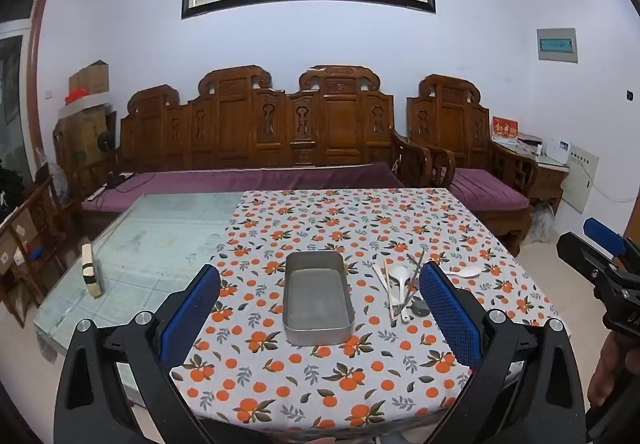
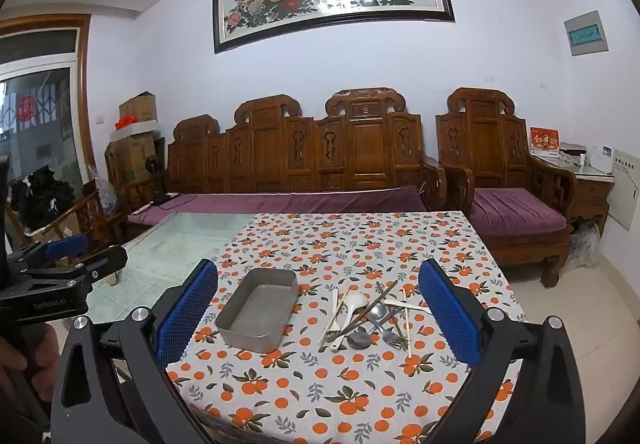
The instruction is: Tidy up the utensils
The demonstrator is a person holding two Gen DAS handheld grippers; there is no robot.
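An empty metal tray point(image 1: 318, 300) point(image 2: 260, 310) sits on the orange-patterned tablecloth. To its right lies a loose pile of utensils point(image 2: 368, 318) point(image 1: 400, 284): white spoons point(image 2: 354, 302), chopsticks point(image 2: 338, 310), a metal spoon point(image 2: 376, 314) and a fork point(image 2: 394, 340). My left gripper point(image 1: 320, 318) is open and empty, held above the near table edge in front of the tray. My right gripper point(image 2: 318, 318) is open and empty, held before the tray and the pile. Each gripper shows at the edge of the other's view point(image 1: 600, 268) point(image 2: 60, 276).
The cloth point(image 1: 360, 228) covers the right part of a glass-topped table point(image 1: 160, 236). A small pale block point(image 1: 91, 270) stands on the glass at the left. A carved wooden sofa point(image 1: 260, 131) and armchair point(image 2: 504, 179) stand behind the table.
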